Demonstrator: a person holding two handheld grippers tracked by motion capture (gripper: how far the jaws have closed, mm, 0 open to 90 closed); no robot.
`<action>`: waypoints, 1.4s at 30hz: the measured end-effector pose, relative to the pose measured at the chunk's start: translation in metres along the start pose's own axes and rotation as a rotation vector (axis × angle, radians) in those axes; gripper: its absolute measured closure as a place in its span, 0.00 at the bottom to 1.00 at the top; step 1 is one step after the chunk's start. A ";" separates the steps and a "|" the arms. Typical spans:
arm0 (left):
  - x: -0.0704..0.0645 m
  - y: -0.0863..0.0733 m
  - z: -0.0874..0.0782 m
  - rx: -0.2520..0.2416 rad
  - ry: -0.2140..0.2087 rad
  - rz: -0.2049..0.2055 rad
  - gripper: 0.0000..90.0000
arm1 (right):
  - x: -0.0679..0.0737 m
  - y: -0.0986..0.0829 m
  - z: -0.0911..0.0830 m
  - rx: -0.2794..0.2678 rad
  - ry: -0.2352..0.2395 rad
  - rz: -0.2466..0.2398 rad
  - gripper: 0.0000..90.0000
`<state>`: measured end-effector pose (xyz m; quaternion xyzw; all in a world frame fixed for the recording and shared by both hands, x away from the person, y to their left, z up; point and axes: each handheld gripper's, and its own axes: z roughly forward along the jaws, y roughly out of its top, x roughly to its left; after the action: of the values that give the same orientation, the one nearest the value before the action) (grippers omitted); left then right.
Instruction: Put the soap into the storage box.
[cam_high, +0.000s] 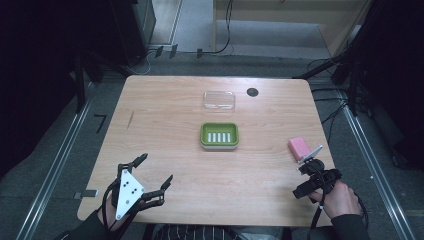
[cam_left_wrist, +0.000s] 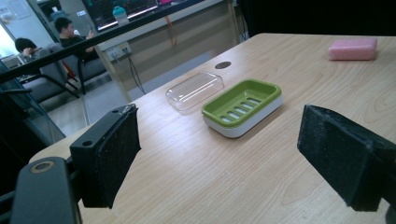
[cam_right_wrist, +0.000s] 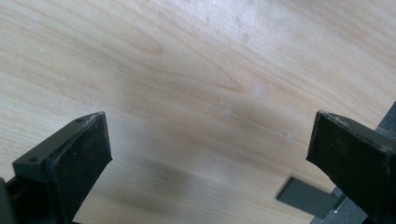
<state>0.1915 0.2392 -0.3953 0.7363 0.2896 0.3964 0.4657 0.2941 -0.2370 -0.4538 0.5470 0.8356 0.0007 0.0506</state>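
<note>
A green soap dish (cam_high: 219, 135) with a white base and slotted floor sits mid-table; it is empty. Behind it lies a clear plastic lid (cam_high: 219, 100). A pink soap bar (cam_high: 298, 147) rests near the right edge. My left gripper (cam_high: 157, 167) hovers open at the front left, well short of the dish. In the left gripper view the dish (cam_left_wrist: 243, 106), lid (cam_left_wrist: 195, 91) and soap (cam_left_wrist: 352, 49) lie ahead of the open left gripper (cam_left_wrist: 219, 158). My right gripper (cam_high: 301, 181) is open just in front of the soap, and the right gripper (cam_right_wrist: 210, 158) faces bare wood.
A dark round grommet (cam_high: 252, 92) is set in the wooden table (cam_high: 165, 110) at the back right. The table's right edge, with a grey bracket (cam_right_wrist: 308, 198) below it, lies close to my right gripper. People sit at desks far behind the table.
</note>
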 end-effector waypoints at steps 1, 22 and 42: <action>0.000 0.000 0.000 -0.001 -0.001 0.000 0.15 | 0.000 0.003 -0.001 -0.003 -0.005 -0.004 0.00; 0.000 0.000 0.000 0.001 -0.001 -0.004 0.15 | -0.018 0.037 -0.008 -0.048 0.000 -0.014 0.00; 0.000 0.000 0.001 0.005 -0.005 0.003 0.15 | -0.032 0.061 -0.007 -0.044 0.013 -0.012 0.00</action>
<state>0.1921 0.2391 -0.3954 0.7389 0.2883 0.3944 0.4640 0.3622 -0.2418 -0.4410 0.5407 0.8390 0.0223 0.0573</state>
